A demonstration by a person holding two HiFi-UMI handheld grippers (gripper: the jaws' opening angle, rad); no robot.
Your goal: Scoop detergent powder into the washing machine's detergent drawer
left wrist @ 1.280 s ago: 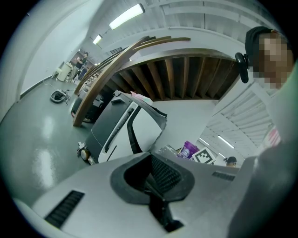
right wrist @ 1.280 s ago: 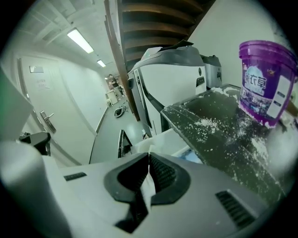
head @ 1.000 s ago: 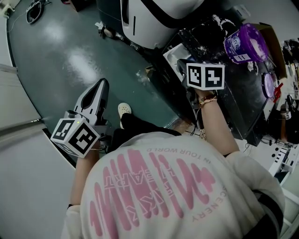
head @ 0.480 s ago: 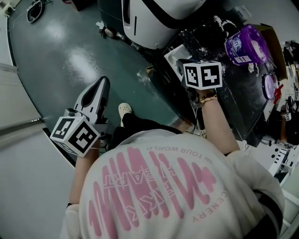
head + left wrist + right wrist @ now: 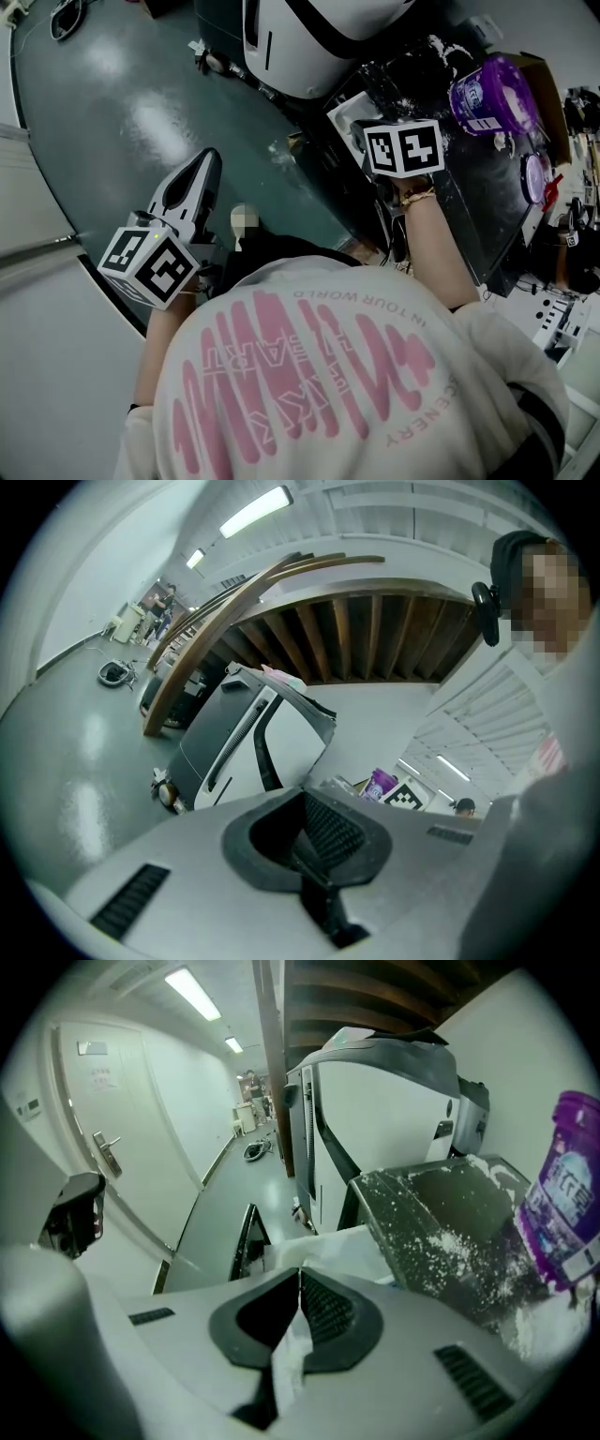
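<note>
— Floor (image 5: 112, 122) is showing green & glossy, w/ a white washer (image 5: 309, 42) standing at the top of the head view. What's sitting next to it?

— Black top (image 5: 469, 202), dusted w/ spilled powder (image 5: 450, 1241). Purple tub (image 5: 489, 89) is standing upright on its far side, well apart from both grippers.

— Right gripper (image 5: 300, 1279)?

— Hovering over the near edge of the black top, tilting down. Jaws are pinching a white scoop (image 5: 285, 1365) by its flat handle, pads pressing tight on it.

— Which way is the scoop pointing?

— Long axis is running straight along the jaws, handle toward the camera, wide end sticking out front toward the washer. Jaws are covering most of that end, so can't tell what's in it.

— Anything beside it?

— Narrow dark-rimmed tray (image 5: 246, 1239) w/ white stuff inside is lying just left of the scoop in the right gripper view.

— Left gripper (image 5: 202, 167)?

— Hanging out over the floor, apart from the washer, pointing roughly level. Jaws are meeting, nothing btw them.
</note>
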